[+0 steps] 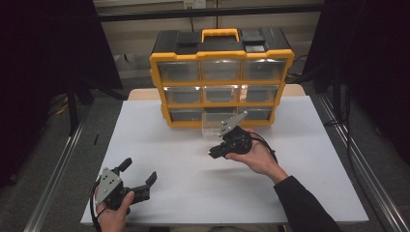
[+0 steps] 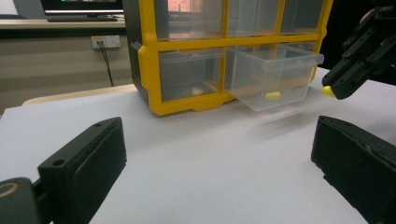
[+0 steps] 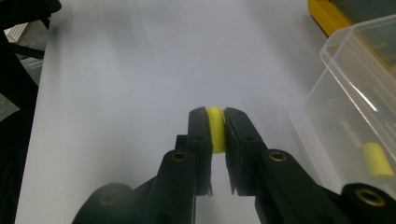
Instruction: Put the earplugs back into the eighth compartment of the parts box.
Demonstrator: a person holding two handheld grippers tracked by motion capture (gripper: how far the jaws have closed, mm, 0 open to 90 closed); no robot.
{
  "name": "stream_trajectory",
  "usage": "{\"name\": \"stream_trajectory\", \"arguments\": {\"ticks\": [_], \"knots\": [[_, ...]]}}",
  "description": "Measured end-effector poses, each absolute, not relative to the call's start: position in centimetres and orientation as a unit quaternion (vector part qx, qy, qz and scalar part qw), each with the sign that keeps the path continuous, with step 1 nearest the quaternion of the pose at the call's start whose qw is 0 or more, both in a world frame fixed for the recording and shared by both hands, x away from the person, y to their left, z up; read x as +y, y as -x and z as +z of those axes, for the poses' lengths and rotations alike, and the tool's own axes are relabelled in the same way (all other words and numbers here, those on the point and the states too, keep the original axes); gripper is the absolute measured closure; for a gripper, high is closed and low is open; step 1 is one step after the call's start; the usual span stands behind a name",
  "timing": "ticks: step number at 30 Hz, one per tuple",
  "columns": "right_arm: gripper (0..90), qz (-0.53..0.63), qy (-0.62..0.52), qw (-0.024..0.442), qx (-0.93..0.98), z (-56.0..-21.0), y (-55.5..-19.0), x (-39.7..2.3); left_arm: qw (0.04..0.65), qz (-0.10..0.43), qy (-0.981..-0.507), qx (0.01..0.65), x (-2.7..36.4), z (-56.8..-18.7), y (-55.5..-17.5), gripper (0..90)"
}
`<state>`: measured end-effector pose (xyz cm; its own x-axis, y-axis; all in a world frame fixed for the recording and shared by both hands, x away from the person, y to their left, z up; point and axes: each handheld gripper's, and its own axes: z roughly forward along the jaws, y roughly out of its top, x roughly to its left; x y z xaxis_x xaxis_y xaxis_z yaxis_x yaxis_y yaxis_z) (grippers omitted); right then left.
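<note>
My right gripper [image 3: 215,122] is shut on a small yellow plug [image 3: 215,126], pinched between its two black jaws above the white table. From the left gripper view that gripper [image 2: 337,88] hangs at the right with the yellow plug [image 2: 328,91] at its tip. A clear drawer [image 2: 273,74] stands pulled out of the bottom row of the yellow organiser [image 1: 221,82], and a second yellow plug [image 2: 273,95] lies inside it. In the high view my right gripper [image 1: 211,152] is just in front of the drawer [image 1: 215,126]. My left gripper [image 1: 139,170] rests open near the table's front left.
The white table top [image 1: 193,169] stretches between the two grippers. The organiser has three rows of clear drawers and a yellow handle [image 1: 220,34]. Dark curtains and floor rails [image 1: 58,164] flank the table.
</note>
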<state>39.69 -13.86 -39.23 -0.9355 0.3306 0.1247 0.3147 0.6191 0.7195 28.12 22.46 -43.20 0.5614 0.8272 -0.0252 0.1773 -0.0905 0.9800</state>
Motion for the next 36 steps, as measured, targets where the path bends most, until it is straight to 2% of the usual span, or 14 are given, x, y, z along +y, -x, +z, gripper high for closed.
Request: {"name": "stream_trajectory", "arguments": {"ticks": [20, 36], "knots": [[80.6, 0.431, -0.182, 0.044, 0.883, -35.8, -38.9, -15.1, 0.562, 0.287, -0.681, 0.371, 22.3, -43.3, -28.2, 3.4], [80.4, 0.422, -0.191, 0.073, 0.883, -33.1, -40.0, -15.7, 0.560, 0.292, -0.682, 0.367, 22.4, -43.2, -28.2, 3.4]]}}
